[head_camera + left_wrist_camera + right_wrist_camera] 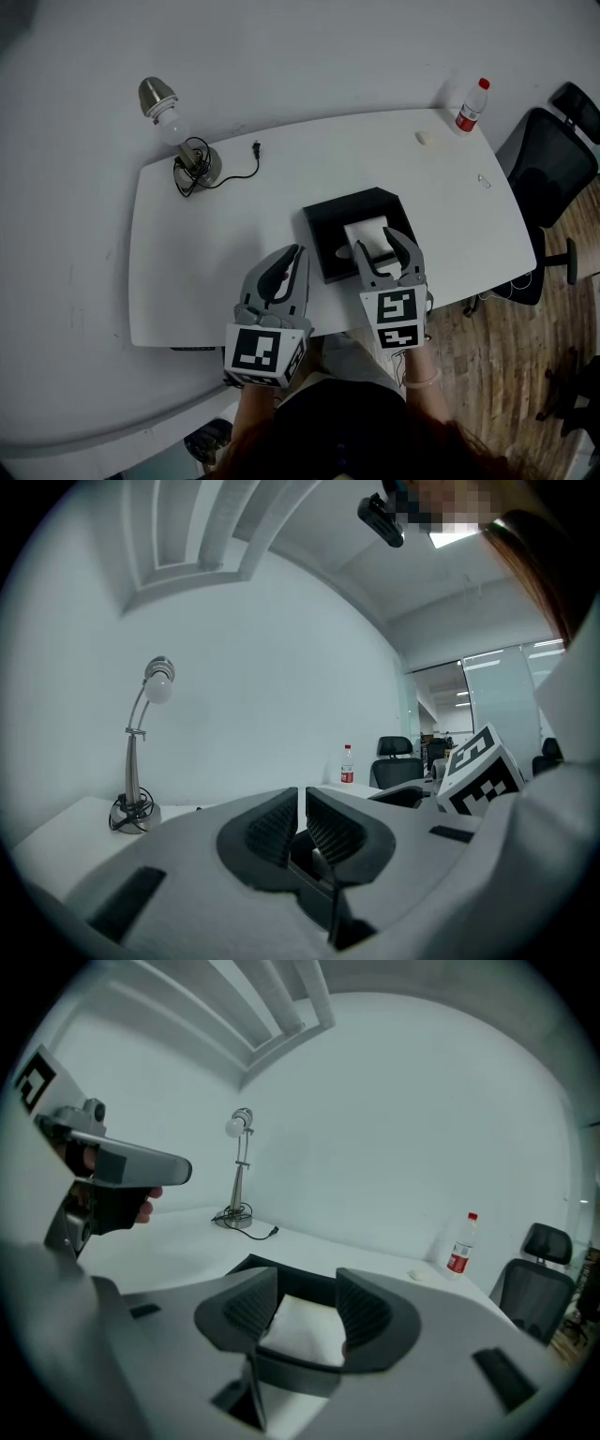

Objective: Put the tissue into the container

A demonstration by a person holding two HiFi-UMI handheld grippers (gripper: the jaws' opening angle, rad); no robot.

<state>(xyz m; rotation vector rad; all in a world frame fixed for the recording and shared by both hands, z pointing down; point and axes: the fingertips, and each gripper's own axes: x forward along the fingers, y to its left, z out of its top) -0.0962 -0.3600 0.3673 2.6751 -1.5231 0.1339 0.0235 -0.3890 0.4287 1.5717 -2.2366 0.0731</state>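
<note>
The tissue (367, 232) lies flat inside the black container (323, 225), a shallow, square-cornered tray set near the middle of the white worktop (206, 253). It looks like a folded white pad: very light, soft and limp, likely to crumple or drag if nudged and to lift in any draught. I'd say a thing like that is best pinched gently at one edge or a folded corner, since there is nothing stiff to push against.

The right claw (382, 248) hangs just above the tray with its jaws partly apart. The tissue shows through the gap, but the pads do not seem to press on it, so I take it as lying loose rather than held. The left claw (286, 272) hovers over bare worktop beside the tray, its jaws drawn almost together on nothing.

The worktop is smooth, matt and mostly uncluttered. A desk lamp (178, 131) with its cord stands at the far left, and a red-capped bottle (472, 105) sits at the far right corner. Pale walls close in behind, a black office chair (553, 169) waits on the right, and the floor (506, 375) there is wood.
</note>
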